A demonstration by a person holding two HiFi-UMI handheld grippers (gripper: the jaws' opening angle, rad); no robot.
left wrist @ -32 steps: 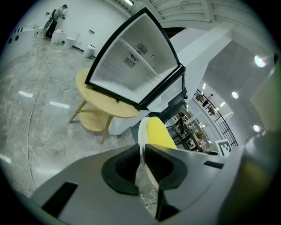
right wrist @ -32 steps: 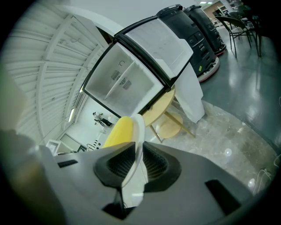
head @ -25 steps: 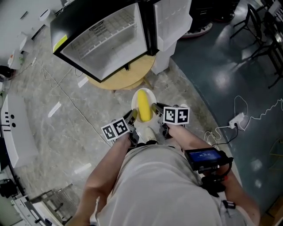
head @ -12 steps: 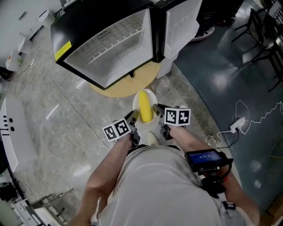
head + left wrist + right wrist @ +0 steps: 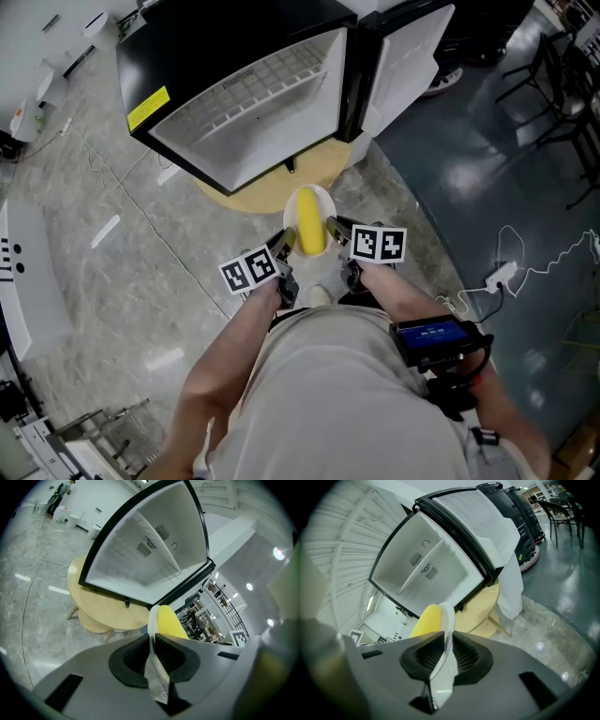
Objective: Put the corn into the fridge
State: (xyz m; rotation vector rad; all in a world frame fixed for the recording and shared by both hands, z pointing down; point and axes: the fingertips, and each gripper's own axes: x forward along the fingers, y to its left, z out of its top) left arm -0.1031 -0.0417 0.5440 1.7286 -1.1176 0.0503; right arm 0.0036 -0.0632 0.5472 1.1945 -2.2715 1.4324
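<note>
Corn [image 5: 309,221] lies lengthwise on a white plate [image 5: 328,201], carried in the air between my two grippers. Left gripper [image 5: 286,243]: jaws clamped on the plate's left rim. Right gripper [image 5: 333,228]: jaws clamped on the right rim. Fridge [image 5: 187,56] stands on a round wooden table [image 5: 258,195], with its door [image 5: 408,47] swung wide and a wire shelf [image 5: 258,75] inside. In the head view the plate overlaps the table's near edge, outside the fridge opening.

Beige shirt [image 5: 328,403], black forearm device [image 5: 436,337] with blue screen
</note>
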